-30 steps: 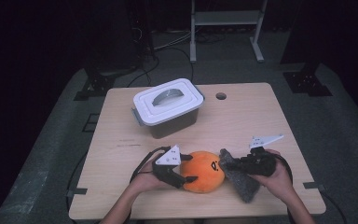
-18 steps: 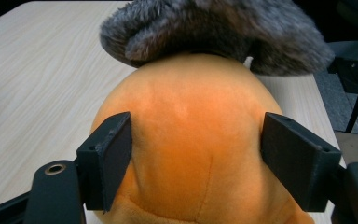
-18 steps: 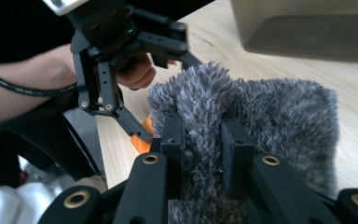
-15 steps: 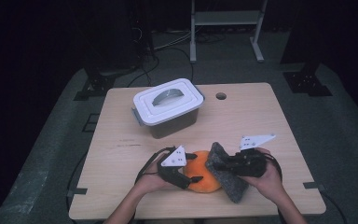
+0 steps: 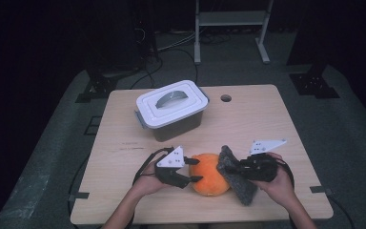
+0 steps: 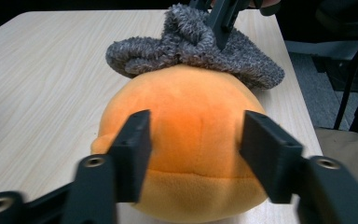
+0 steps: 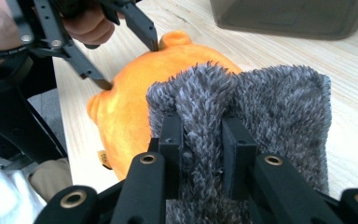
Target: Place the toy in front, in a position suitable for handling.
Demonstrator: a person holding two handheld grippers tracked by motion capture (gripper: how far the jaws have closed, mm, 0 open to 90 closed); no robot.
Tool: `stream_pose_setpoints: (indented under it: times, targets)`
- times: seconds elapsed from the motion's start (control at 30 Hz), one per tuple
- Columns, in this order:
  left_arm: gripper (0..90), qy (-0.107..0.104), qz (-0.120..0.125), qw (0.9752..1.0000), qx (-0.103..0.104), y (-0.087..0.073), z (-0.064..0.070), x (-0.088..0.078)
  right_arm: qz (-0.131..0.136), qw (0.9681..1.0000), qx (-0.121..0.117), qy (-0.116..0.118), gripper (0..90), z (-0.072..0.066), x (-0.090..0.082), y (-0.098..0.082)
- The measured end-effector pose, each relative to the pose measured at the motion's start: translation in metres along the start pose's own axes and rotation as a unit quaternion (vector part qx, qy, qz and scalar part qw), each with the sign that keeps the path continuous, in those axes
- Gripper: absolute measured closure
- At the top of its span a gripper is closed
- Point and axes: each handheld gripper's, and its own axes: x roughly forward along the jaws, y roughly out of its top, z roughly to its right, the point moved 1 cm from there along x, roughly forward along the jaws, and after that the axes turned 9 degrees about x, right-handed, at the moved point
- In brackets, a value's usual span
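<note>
An orange plush toy lies on the wooden table near its front edge. My left gripper comes at it from the left; its jaws have just been closing and now press into the toy's sides. My right gripper is shut on a fold of a grey fuzzy cloth. The cloth drapes against the toy's far side in the left gripper view. In the right gripper view the cloth bunches between my right gripper's jaws, with the toy behind it.
A closed plastic box with a white lid and grey handle stands at the back left of the table. A small round hole sits near the far edge. Dark floor, cables and a metal stand lie beyond the table.
The left jaws have closed in on the orange toy. The right gripper has carried the grey cloth leftward, up against the toy.
</note>
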Motion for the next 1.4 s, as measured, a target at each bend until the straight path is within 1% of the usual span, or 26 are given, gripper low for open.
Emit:
stream_pose_setpoints:
  times: [0.03,0.1,0.17,0.2,0.27,0.3,0.37,0.4,0.43,0.5,0.57,0.6,0.63,0.67,0.73,0.77,0.83,0.93,0.97,1.0,1.07,1.17,1.2,1.27,1.33,1.4]
  targets:
    - [48.8,0.002,-0.002,1.0000,0.000,-0.001,0.000,0.002,-0.001,1.0000,0.003,0.002,72.6,-0.001,0.000,0.001]
    - [49.2,0.004,-0.001,1.0000,-0.002,-0.002,0.001,0.007,-0.001,1.0000,0.000,0.002,72.9,-0.005,0.001,0.005]
    - [48.7,0.010,0.007,0.9999,-0.006,0.000,0.002,0.011,0.004,0.9999,-0.004,0.014,72.9,-0.012,0.002,0.009]
    - [48.2,0.013,0.008,0.9999,-0.006,0.001,0.002,0.011,0.005,0.9997,-0.012,0.019,72.9,-0.017,0.004,0.011]
    - [46.1,0.016,0.009,0.9998,-0.011,0.003,0.003,0.012,0.002,0.9995,-0.026,0.018,72.8,-0.025,0.008,0.013]
    - [43.1,0.015,0.008,0.9998,-0.011,0.003,0.002,0.011,0.000,0.9994,-0.031,0.015,72.8,-0.026,0.010,0.013]
    - [36.7,0.013,0.008,0.9998,-0.008,0.006,0.002,0.008,-0.001,0.9994,-0.031,0.014,73.2,-0.024,0.011,0.010]
    - [35.1,0.012,0.005,0.9999,-0.004,0.007,0.002,0.005,0.000,0.9995,-0.030,0.011,73.3,-0.021,0.011,0.009]
    - [32.1,0.012,0.007,0.9999,-0.005,0.007,0.001,0.004,0.002,0.9996,-0.027,0.011,73.3,-0.018,0.010,0.008]
    - [30.3,0.008,0.006,0.9999,-0.008,0.007,0.000,0.000,0.006,0.9997,-0.022,0.007,73.3,-0.014,0.007,0.006]
    - [30.7,0.008,0.006,0.9999,-0.012,0.005,-0.002,-0.005,0.010,0.9998,-0.016,-0.002,73.3,-0.009,0.001,0.004]
    - [33.6,0.007,0.010,0.9998,-0.016,0.004,-0.003,-0.006,0.011,0.9998,-0.013,-0.005,73.3,-0.007,-0.002,0.004]
    - [39.5,0.007,0.015,0.9997,-0.018,0.004,-0.004,-0.006,0.013,0.9998,-0.009,-0.008,73.3,-0.005,-0.003,0.003]
    - [42.6,0.007,0.017,0.9996,-0.022,0.004,-0.003,-0.004,0.014,0.9999,-0.005,-0.008,73.3,-0.003,-0.005,0.003]
    - [46.1,0.004,0.008,0.9998,-0.016,0.004,-0.001,0.003,0.014,0.9999,-0.004,-0.005,73.3,-0.004,-0.005,0.005]
    - [46.2,0.005,0.005,0.9999,-0.011,0.005,0.000,0.006,0.013,0.9999,-0.005,-0.006,73.4,-0.006,-0.005,0.006]
    - [46.4,0.006,0.013,0.9998,-0.017,0.006,0.001,0.009,0.011,0.9997,-0.019,-0.012,73.5,-0.013,-0.005,0.010]
    - [46.4,0.013,0.020,0.9994,-0.024,0.006,0.001,0.011,0.024,0.9992,-0.030,0.006,73.6,-0.025,-0.005,0.016]
    - [46.3,0.015,0.020,0.9993,-0.026,0.006,0.001,0.011,0.024,0.9990,-0.037,0.010,73.6,-0.029,-0.004,0.017]
    - [46.1,0.019,0.019,0.9993,-0.027,0.005,0.001,0.011,0.020,0.9987,-0.045,0.011,73.5,-0.033,-0.002,0.017]
    - [45.6,0.021,0.017,0.9992,-0.031,0.004,0.000,0.010,0.006,0.9979,-0.064,0.002,73.3,-0.039,0.004,0.016]
    - [44.8,0.027,0.020,0.9986,-0.041,0.002,-0.002,0.010,-0.005,0.9971,-0.076,-0.004,73.3,-0.037,0.007,0.011]
    - [44.5,0.029,0.021,0.9984,-0.045,0.001,-0.002,0.010,-0.007,0.9971,-0.075,-0.004,73.3,-0.036,0.007,0.010]
    - [43.9,0.028,0.023,0.9980,-0.051,0.001,-0.004,0.011,-0.010,0.9971,-0.075,-0.007,73.3,-0.033,0.004,0.007]
    - [43.8,0.026,0.026,0.9980,-0.052,0.001,-0.004,0.011,-0.014,0.9973,-0.071,-0.010,73.3,-0.030,0.000,0.005]
    - [43.6,0.026,0.025,0.9980,-0.052,0.001,-0.004,0.012,-0.013,0.9975,-0.069,-0.009,73.3,-0.032,-0.001,0.006]
